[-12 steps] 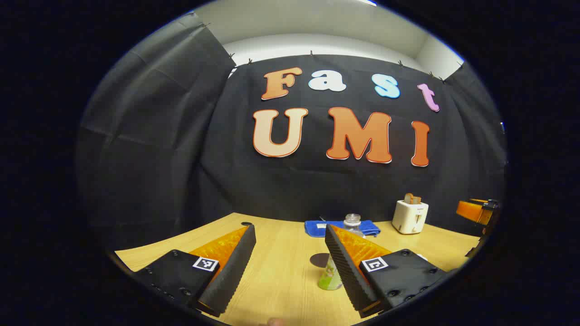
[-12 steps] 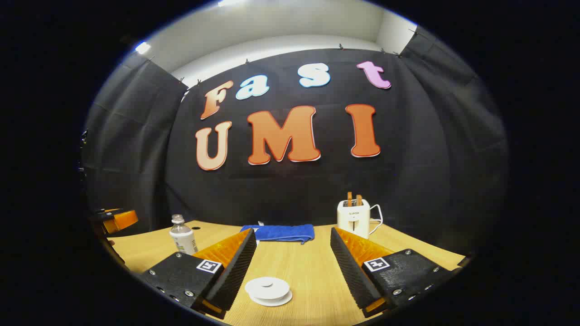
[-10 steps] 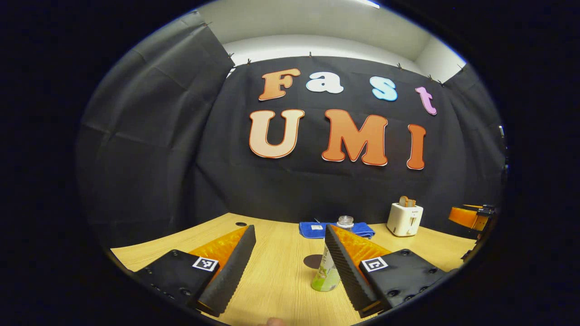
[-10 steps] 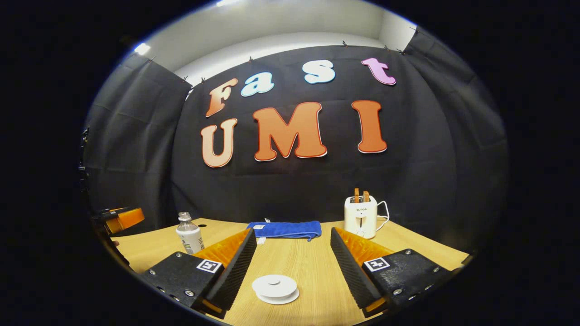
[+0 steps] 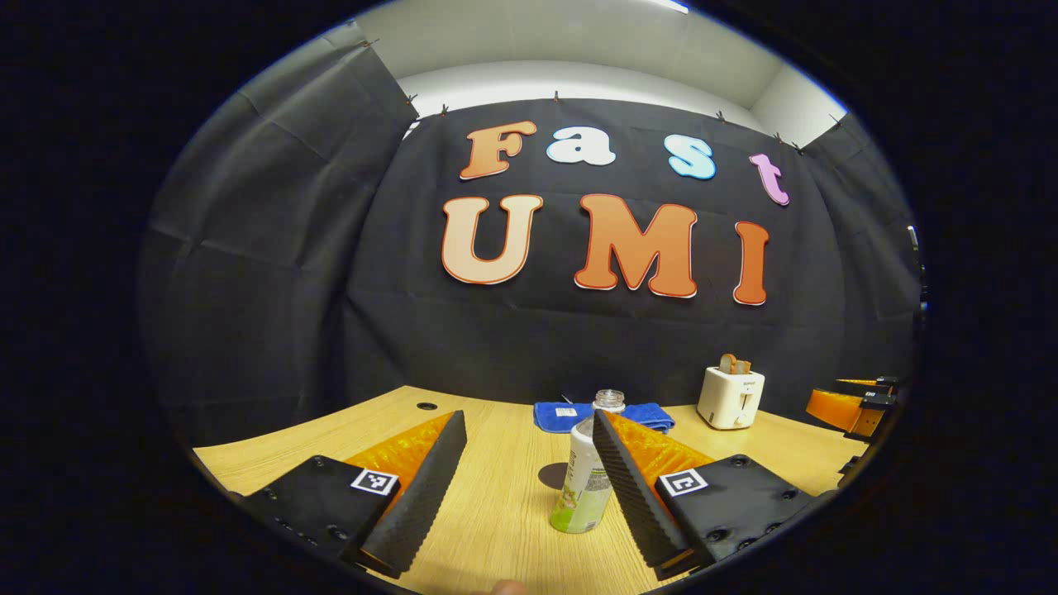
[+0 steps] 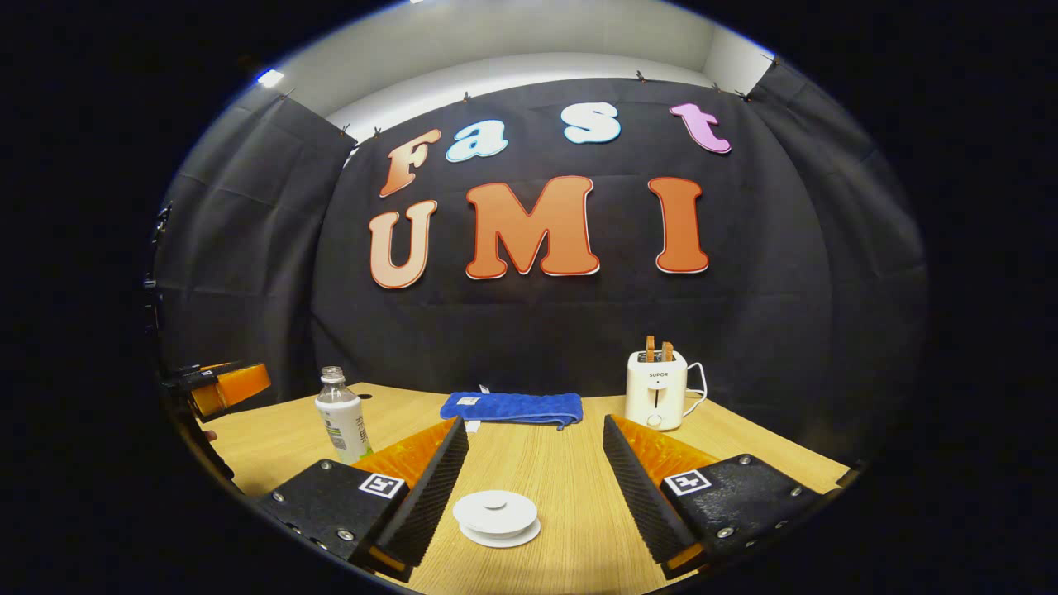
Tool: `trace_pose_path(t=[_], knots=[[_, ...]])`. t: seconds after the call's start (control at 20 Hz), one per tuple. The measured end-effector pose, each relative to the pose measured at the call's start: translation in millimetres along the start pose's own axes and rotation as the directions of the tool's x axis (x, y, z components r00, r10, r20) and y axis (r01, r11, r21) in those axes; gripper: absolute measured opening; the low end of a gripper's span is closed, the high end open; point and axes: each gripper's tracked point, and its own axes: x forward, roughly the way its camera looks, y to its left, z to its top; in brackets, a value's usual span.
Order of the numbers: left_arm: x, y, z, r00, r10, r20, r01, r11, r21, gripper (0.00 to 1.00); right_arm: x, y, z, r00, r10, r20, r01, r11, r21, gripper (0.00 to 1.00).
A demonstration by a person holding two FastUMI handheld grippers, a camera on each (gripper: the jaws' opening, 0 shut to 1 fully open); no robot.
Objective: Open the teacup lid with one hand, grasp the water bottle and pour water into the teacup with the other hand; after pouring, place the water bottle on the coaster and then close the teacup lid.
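My left hand-held gripper (image 5: pixel 529 483) is wide open, holding nothing. The bottle (image 5: pixel 585 483) stands on the table (image 5: pixel 496 512), just by its right finger. My right hand-held gripper (image 6: pixel 533 487) is open too, and the lid (image 6: pixel 496 514) sits on the teacup between its fingers.
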Motion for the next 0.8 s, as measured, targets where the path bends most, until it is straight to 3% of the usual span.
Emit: trace_pose_path(t=[0.35,0.8], knots=[[-0.4,-0.6,-3.6,1.0,0.013,-0.003,-0.013,0.999,0.047,0.99,0.4,-2.9,-5.1,1.0,-0.009,-0.019,0.009,1.0,-0.002,0.98],[1.5,-4.5,-12.3,0.999,-0.009,-0.031,0.01,1.0,0.016,0.99,12.4,4.2,-27.2,0.997,-0.003,-0.072,0.002,1.0,-0.014,0.98]])
